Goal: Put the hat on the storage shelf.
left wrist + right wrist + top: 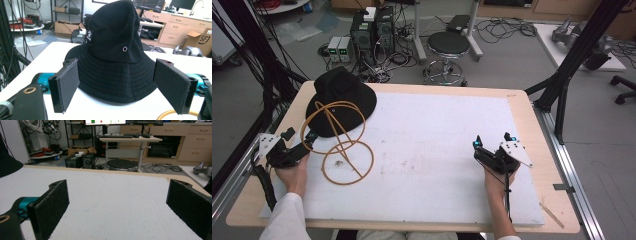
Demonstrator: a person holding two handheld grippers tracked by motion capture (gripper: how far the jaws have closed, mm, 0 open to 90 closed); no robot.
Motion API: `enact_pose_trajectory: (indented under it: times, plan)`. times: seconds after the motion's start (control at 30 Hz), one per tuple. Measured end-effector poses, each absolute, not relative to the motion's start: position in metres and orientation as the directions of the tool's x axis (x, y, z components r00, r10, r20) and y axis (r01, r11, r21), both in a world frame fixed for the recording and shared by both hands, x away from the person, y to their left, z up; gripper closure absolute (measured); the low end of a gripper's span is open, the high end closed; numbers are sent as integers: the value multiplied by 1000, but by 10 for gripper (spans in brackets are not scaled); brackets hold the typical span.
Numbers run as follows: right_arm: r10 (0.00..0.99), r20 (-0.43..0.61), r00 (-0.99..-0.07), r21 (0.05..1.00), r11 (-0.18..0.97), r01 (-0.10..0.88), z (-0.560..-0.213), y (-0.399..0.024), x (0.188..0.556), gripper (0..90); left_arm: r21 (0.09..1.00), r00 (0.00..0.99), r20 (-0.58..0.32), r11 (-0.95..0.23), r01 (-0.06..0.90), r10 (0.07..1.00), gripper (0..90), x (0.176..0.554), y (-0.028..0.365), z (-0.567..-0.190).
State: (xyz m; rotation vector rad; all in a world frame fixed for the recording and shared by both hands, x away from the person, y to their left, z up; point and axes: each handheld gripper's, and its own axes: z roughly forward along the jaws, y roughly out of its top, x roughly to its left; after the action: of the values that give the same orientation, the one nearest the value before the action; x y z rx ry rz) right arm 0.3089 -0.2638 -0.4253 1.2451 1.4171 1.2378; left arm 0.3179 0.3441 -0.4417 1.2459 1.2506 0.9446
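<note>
**Operator A:** Status of the left gripper [120, 92]?

**Operator B:** Jaws released, nothing between the pads. The black hat [113, 50] sits on the white mat [437, 150] directly ahead of the jaws, apart from them. The wire hat stand [339, 142] lies just beside this gripper, its upper ring over the hat's brim.

**Operator A:** And the right gripper [117, 207]?

**Operator B:** Also released, over bare mat; the hat lies well off to its left.

**Operator A:** Step in hand?

**Operator B:** Judged as the approach. The next move calls for advancing the left jaws onto the brim, then clenching.
</note>
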Motion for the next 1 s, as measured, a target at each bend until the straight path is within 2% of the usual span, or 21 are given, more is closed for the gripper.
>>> enact_pose_trajectory:
  times: [0.8,1.0]
  plan:
    - [991,26,-134,991,-8,136,-427,-266,307,35,984,137,-157,142,110,978,220,319,344,-442]
    - [990,33,-134,990,-14,138,-427,-266,308,35,984,129,-155,142,110,979,238,322,347,-432]
